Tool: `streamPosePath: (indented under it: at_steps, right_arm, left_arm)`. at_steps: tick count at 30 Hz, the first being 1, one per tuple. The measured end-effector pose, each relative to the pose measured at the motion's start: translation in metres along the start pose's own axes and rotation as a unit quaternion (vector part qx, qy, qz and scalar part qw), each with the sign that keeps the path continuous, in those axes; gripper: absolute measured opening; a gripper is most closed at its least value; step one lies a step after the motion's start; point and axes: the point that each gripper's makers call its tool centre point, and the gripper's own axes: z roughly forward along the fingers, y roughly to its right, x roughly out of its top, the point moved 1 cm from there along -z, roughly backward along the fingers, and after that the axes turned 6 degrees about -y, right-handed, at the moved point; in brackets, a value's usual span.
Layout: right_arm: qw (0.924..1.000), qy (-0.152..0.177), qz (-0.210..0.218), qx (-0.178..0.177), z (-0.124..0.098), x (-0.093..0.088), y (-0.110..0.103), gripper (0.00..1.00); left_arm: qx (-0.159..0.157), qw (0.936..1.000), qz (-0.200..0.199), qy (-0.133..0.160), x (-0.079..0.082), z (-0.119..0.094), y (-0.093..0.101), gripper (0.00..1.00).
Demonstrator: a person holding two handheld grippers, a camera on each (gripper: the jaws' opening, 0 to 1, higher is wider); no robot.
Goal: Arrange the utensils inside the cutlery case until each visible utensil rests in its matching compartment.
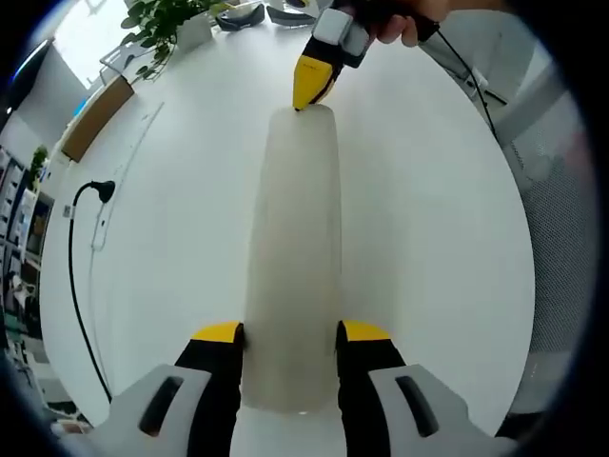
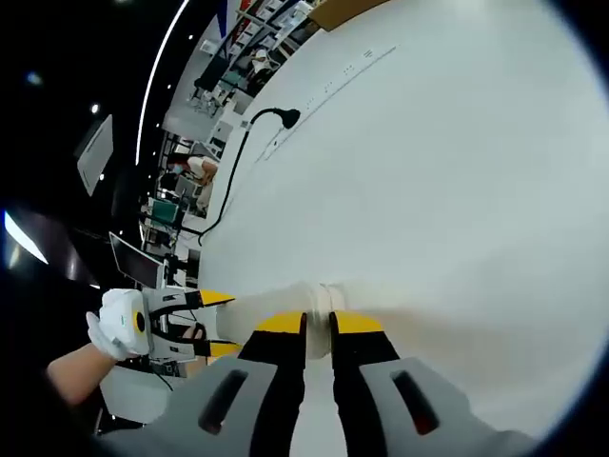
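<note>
A long, frosted white cutlery case [image 1: 293, 248] lies closed on the white table [image 1: 428, 209], running away from me in the left gripper view. My left gripper [image 1: 290, 331] holds its near end, one yellow-tipped jaw pressed on each side. My right gripper [image 1: 309, 90] pinches the far end from above. In the right gripper view my right gripper [image 2: 318, 324] is almost shut on the end of the case [image 2: 276, 309], and the left gripper [image 2: 214, 324] holds the other end, with a white-gloved hand [image 2: 119, 324] behind it. The frosted wall hides any utensils inside.
A black cable with a plug [image 1: 95, 190] lies on the table's left side, and shows in the right gripper view as well [image 2: 276, 119]. A potted plant [image 1: 162, 24] and a cardboard box [image 1: 95, 119] stand at the far left edge. A mesh chair [image 1: 561, 257] is beside the right edge.
</note>
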Motion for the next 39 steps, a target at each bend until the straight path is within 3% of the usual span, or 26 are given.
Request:
streamPosePath:
  at_steps: [5, 10, 13, 16, 19, 21, 23, 24, 25, 26, 27, 28, 29, 30, 32, 33, 36, 37, 39]
  right_arm:
    - [0.9995, -0.007, -0.028, -0.008, 0.0, 0.0, -0.001, 0.07]
    - [0.9996, -0.005, -0.028, -0.002, -0.001, -0.001, 0.0, 0.08]
    - [0.9994, -0.013, -0.027, -0.016, 0.0, -0.004, 0.006, 0.21]
    - [0.9995, -0.017, -0.026, -0.007, 0.002, -0.007, 0.007, 0.19]
    - [0.9999, -0.011, -0.007, 0.001, 0.002, -0.006, 0.007, 0.19]
    - [0.9999, -0.015, -0.003, 0.006, 0.002, -0.007, 0.005, 0.18]
    - [0.9999, -0.011, -0.002, 0.01, 0.002, -0.007, 0.004, 0.17]
    - [0.9999, -0.013, 0.001, 0.011, 0.002, -0.007, 0.003, 0.17]
    - [0.9998, -0.013, 0.002, 0.015, 0.001, -0.007, 0.002, 0.17]
    - [0.9998, -0.009, 0.0, 0.018, 0.001, -0.006, 0.0, 0.17]
    - [0.9998, -0.01, 0.0, 0.018, 0.001, -0.007, 0.0, 0.17]
    - [0.9997, -0.016, -0.001, 0.019, 0.001, -0.009, 0.0, 0.17]
    - [0.9997, -0.015, -0.002, 0.018, 0.001, -0.009, 0.001, 0.16]
    - [0.9998, -0.016, -0.004, 0.015, 0.002, -0.009, 0.002, 0.16]
    - [0.9997, -0.02, -0.006, 0.015, 0.003, -0.011, 0.004, 0.16]
    - [0.9996, -0.022, -0.004, 0.02, 0.002, -0.011, 0.004, 0.17]
    - [0.9996, -0.021, -0.002, 0.021, 0.002, -0.012, 0.004, 0.17]
    - [0.9995, -0.021, 0.002, 0.022, 0.002, -0.013, 0.004, 0.17]
    - [0.9995, -0.02, 0.006, 0.023, 0.001, -0.012, 0.004, 0.17]
  left_arm:
    - [0.018, 0.9998, 0.003, 0.011, 0.0, 0.0, -0.001, 0.4]
    - [0.023, 0.9996, 0.001, 0.019, -0.003, -0.004, 0.0, 0.4]
    - [0.022, 0.9969, -0.072, 0.024, -0.01, -0.01, 0.002, 0.45]
    - [0.024, 0.9934, -0.092, 0.064, -0.013, -0.013, 0.002, 0.5]
    - [0.018, 0.9844, -0.16, 0.07, -0.024, -0.021, 0.004, 0.53]
    - [0.016, 0.9735, -0.209, 0.09, -0.028, -0.027, 0.004, 0.53]
    - [0.02, 0.9521, -0.291, 0.093, -0.039, -0.031, 0.002, 0.54]
    - [0.01, 0.9358, -0.335, 0.11, -0.043, -0.034, 0.001, 0.55]
    - [0.008, 0.924, -0.362, 0.124, -0.045, -0.036, -0.002, 0.56]
    - [0.002, 0.895, -0.423, 0.142, -0.05, -0.04, -0.006, 0.56]
    - [-0.009, 0.8705, -0.469, 0.148, -0.054, -0.04, -0.007, 0.54]
    - [-0.03, 0.8373, -0.524, 0.153, -0.06, -0.04, -0.006, 0.51]
    - [-0.033, 0.8157, -0.556, 0.156, -0.064, -0.04, -0.008, 0.47]
    - [-0.025, 0.7903, -0.589, 0.166, -0.07, -0.041, -0.012, 0.39]
    - [-0.014, 0.7531, -0.633, 0.179, -0.077, -0.043, -0.019, 0.32]
    - [-0.009, 0.7389, -0.65, 0.176, -0.081, -0.042, -0.02, 0.33]
    - [-0.021, 0.7221, -0.673, 0.16, -0.085, -0.036, -0.011, 0.32]
    - [-0.021, 0.7251, -0.667, 0.17, -0.081, -0.036, -0.011, 0.32]
    - [-0.028, 0.7091, -0.681, 0.18, -0.077, -0.036, -0.009, 0.33]
